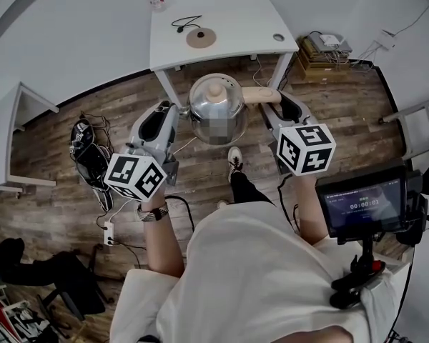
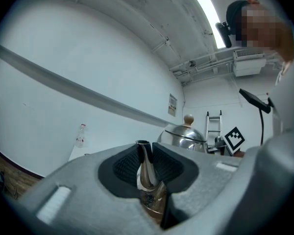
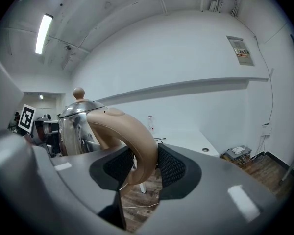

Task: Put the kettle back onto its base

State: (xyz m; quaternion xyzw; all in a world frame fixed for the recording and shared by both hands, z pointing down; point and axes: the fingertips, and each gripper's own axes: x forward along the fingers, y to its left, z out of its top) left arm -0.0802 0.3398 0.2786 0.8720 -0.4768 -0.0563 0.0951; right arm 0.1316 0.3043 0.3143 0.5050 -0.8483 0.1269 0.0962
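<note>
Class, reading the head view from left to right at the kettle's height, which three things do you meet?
Left hand-held gripper → kettle → right hand-held gripper

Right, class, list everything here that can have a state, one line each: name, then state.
base: bare, on the table
kettle: held in the air, off the base
lid: on the kettle
left gripper: shut on the spout
right gripper: shut on the handle

Bright, even light from ceiling tube (image 2: 206, 6); fisheye-bent edges.
</note>
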